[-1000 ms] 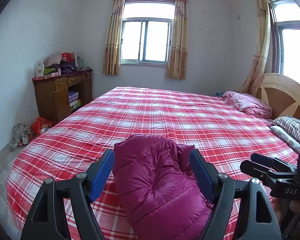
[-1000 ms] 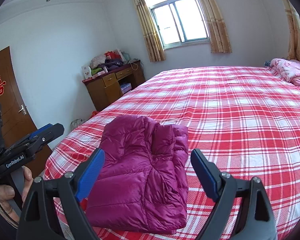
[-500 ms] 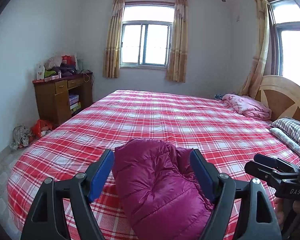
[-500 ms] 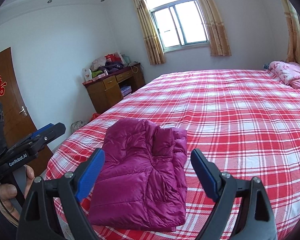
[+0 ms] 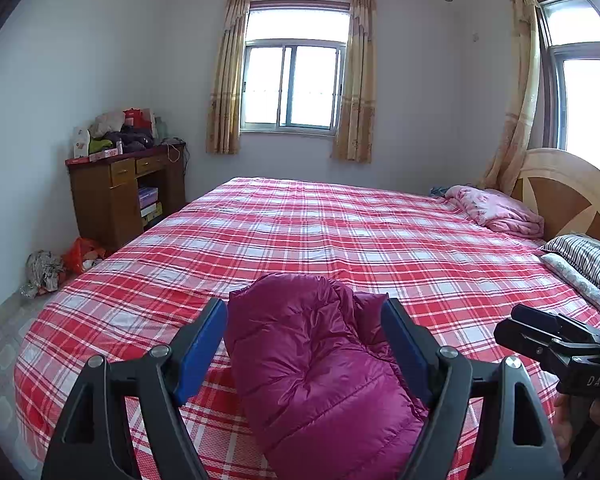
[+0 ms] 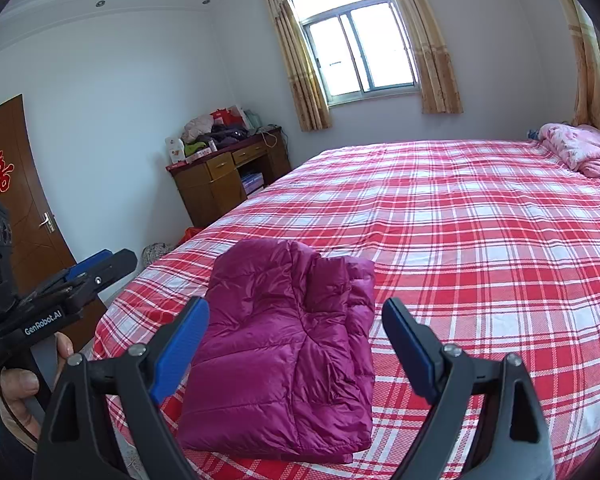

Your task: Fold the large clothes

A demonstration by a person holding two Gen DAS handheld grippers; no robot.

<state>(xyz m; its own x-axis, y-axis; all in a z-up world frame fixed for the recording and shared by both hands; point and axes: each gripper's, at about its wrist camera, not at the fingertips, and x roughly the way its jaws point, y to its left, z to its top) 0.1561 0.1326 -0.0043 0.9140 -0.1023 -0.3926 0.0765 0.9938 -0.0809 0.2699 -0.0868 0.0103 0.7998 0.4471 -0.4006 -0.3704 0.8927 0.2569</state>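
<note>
A magenta puffer jacket (image 5: 320,364) lies folded into a compact bundle near the front edge of the red plaid bed (image 5: 340,232); it also shows in the right wrist view (image 6: 288,344). My left gripper (image 5: 305,332) is open and empty, held above and behind the jacket, not touching it. My right gripper (image 6: 296,338) is open and empty too, held above the jacket's near side. Each gripper shows at the edge of the other's view: the right one (image 5: 548,340) and the left one (image 6: 84,276).
A pink quilt (image 5: 496,208) and striped pillows (image 5: 580,256) lie by the wooden headboard (image 5: 568,184). A wooden desk (image 5: 120,188) piled with things stands at the left wall, with bags (image 5: 60,264) on the floor. A brown door (image 6: 16,200) is at the left.
Both grippers have drawn back and up a little from the jacket, which now sits lower and smaller in both views. The jacket has not moved.
</note>
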